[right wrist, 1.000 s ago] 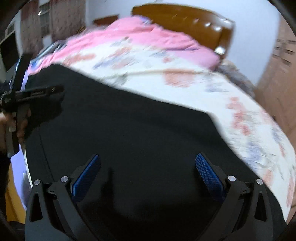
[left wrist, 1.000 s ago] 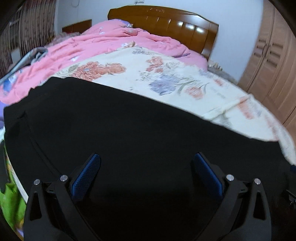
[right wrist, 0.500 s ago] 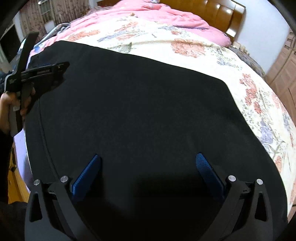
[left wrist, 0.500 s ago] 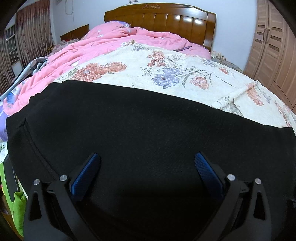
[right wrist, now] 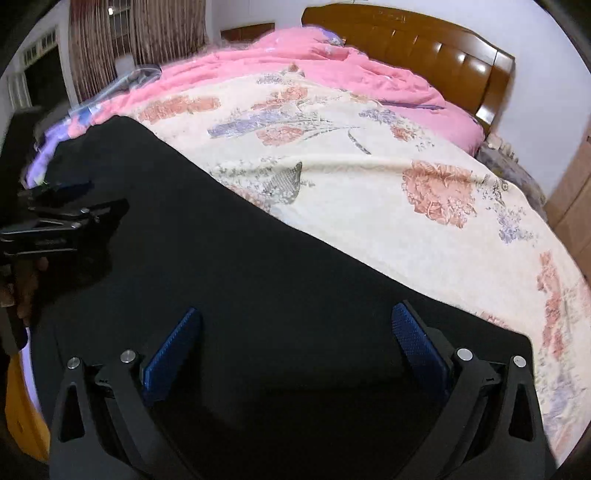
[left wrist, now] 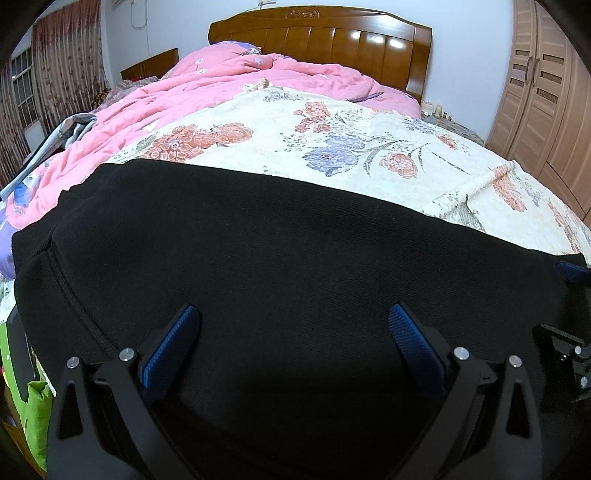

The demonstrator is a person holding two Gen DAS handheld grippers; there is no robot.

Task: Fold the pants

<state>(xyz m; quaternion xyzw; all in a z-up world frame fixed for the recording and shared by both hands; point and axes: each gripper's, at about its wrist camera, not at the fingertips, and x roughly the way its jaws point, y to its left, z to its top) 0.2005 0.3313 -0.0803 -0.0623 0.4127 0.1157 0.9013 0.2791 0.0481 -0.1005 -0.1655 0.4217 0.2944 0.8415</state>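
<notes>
While both grippers hover above the bed, each has its jaws spread wide and holds nothing.
Pants: black pants (left wrist: 280, 266) lie flat across the near end of the bed, on the floral bedspread (left wrist: 351, 147).
Left gripper: left gripper (left wrist: 293, 343) sits over the pants, blue pads (left wrist: 168, 352) far apart.
Right gripper: right gripper (right wrist: 295, 345) sits over the same dark cloth.
Background: pink quilt (left wrist: 229, 85), wooden headboard (left wrist: 321, 37), wardrobe (left wrist: 543, 92) at right.

Pants (left wrist: 280, 266) flat on bedspread (left wrist: 351, 147), quilt (left wrist: 258, 77) behind, headboard (left wrist: 317, 33) beyond.
</notes>
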